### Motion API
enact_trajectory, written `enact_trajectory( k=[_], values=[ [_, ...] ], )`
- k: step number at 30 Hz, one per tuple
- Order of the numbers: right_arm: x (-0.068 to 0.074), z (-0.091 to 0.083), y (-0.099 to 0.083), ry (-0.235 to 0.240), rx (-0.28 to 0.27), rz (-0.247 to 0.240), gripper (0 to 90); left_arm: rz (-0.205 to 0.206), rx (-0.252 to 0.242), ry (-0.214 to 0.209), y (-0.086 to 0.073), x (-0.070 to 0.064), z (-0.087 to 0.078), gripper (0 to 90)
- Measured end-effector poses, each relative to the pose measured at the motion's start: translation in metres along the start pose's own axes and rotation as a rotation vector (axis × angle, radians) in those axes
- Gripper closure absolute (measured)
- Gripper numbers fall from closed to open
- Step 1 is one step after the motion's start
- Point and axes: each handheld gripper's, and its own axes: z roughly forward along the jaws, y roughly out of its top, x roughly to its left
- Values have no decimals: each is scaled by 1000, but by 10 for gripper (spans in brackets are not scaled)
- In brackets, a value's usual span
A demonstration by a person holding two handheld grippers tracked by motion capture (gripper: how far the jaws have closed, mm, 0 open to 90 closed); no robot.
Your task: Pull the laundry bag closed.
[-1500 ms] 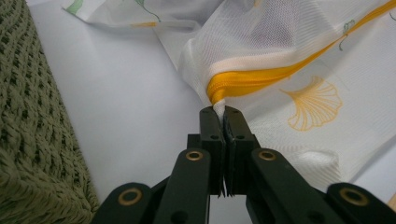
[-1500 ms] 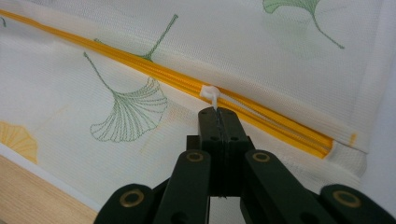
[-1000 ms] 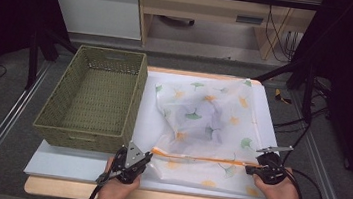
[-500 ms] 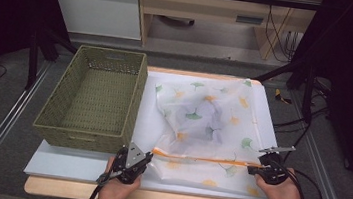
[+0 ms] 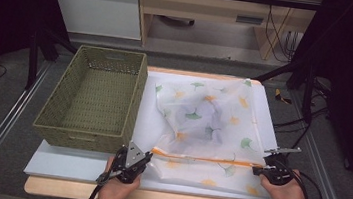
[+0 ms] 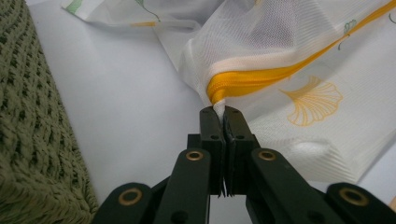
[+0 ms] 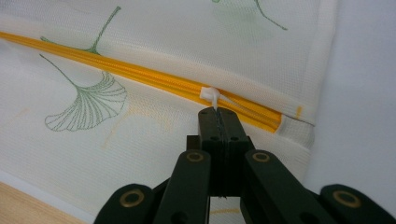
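So I've got a white mesh laundry bag (image 5: 206, 128) with ginkgo leaf prints lying on the white board (image 5: 81, 166), just to the right of the woven green basket (image 5: 95, 98). The bag's orange zipper (image 5: 203, 158) runs along its near edge, and I'm on both ends of it.

My left gripper (image 6: 224, 114) is clamped tight on the bag's corner right where the zipper starts, at the end nearest the basket; the fabric bunches up into the jaws there. In the high view that gripper (image 5: 143, 157) sits just off the basket's near right corner.

My right gripper (image 7: 218, 112) is at the zipper's far end from the basket, jaws pinched together on the little white zipper pull (image 7: 211, 96). From above, it (image 5: 257, 169) is at the bag's right edge.

The basket looks empty, and the bag's upper part is rumpled beside it.
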Motion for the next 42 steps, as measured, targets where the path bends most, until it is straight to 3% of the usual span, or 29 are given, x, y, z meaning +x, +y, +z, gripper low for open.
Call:
enact_trajectory(
  k=[17,25,30,42],
  values=[
    [-18,-3,-5,-35,-3,41,900,-5,7,10,-1,2,1,883],
    [-19,-3,-6,-40,3,50,900,3,13,10,-1,0,2,883],
    [-23,-3,-7,-67,5,55,900,-3,17,19,-2,2,2,883],
    [-26,-3,-9,-55,-2,63,900,-5,19,11,-3,1,3,882]
  ],
)
